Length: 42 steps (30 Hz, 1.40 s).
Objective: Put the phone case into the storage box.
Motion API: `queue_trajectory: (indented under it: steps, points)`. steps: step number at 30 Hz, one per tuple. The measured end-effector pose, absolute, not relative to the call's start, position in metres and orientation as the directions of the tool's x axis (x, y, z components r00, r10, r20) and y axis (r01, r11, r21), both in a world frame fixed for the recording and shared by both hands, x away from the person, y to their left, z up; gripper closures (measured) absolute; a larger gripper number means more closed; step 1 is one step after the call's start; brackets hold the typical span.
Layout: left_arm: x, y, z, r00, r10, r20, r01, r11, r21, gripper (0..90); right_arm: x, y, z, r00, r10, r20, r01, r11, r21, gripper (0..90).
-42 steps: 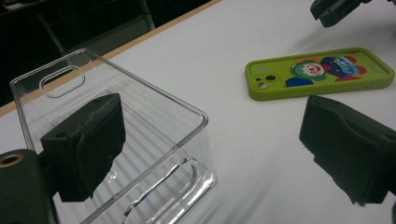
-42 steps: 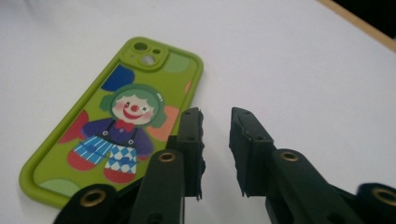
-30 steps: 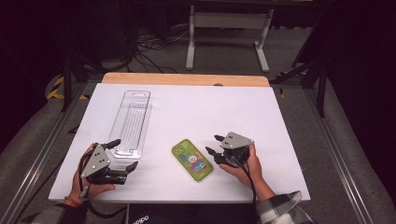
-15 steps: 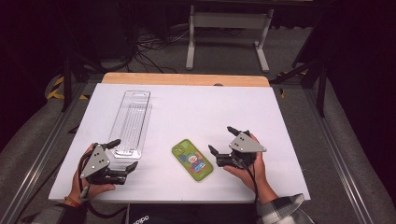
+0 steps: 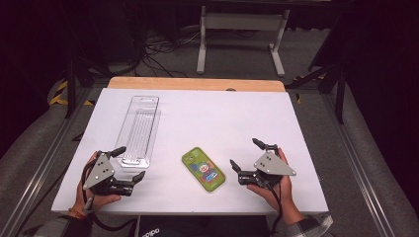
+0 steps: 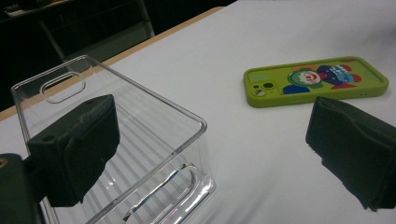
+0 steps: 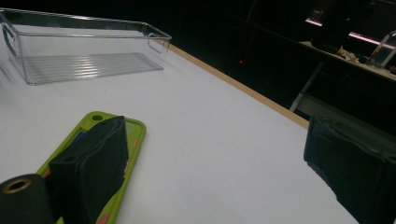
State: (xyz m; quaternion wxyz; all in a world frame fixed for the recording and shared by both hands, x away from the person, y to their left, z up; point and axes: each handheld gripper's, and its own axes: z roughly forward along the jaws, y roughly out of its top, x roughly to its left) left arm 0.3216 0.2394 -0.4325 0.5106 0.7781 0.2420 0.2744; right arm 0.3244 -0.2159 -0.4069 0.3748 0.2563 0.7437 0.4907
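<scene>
Green phone case lying flat, lower centre of high view, on white table. Right tool just beside it, jaws having just been opening, now gaping wide, nothing between. Left tool sitting wide by clear bin. Case looking light, rubbery, thin; you're likely wanting to pinch across long edges.

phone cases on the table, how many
1. The green phone case lies flat on the white table, between the two hands, right of the clear plastic bin. Nothing in view could hide another.

High view overhead — gripper views low, sharing phone case.
</scene>
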Motion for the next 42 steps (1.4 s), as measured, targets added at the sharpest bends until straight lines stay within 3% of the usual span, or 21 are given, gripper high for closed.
queue_trajectory:
  steps: [19,26,34,42]
  points:
    - [0.323,0.242,-0.432,0.723,0.666,0.183,0.072,-0.337,0.939,1.5,0.303,-0.225,-0.418,-0.545,0.761,-0.352,-0.009,0.414,0.910,7.2]
    - [0.318,0.246,-0.431,0.714,0.671,0.200,0.067,-0.350,0.934,1.5,0.311,-0.221,-0.417,-0.553,0.759,-0.344,0.036,0.434,0.900,9.3]
    - [0.317,0.244,-0.432,0.711,0.675,0.197,0.070,-0.347,0.935,1.8,0.325,-0.214,-0.416,-0.575,0.762,-0.297,0.152,0.456,0.877,8.9]
    - [0.317,0.244,-0.432,0.707,0.677,0.205,0.068,-0.354,0.933,2.1,0.343,-0.193,-0.407,-0.639,0.722,-0.263,0.216,0.498,0.840,8.4]
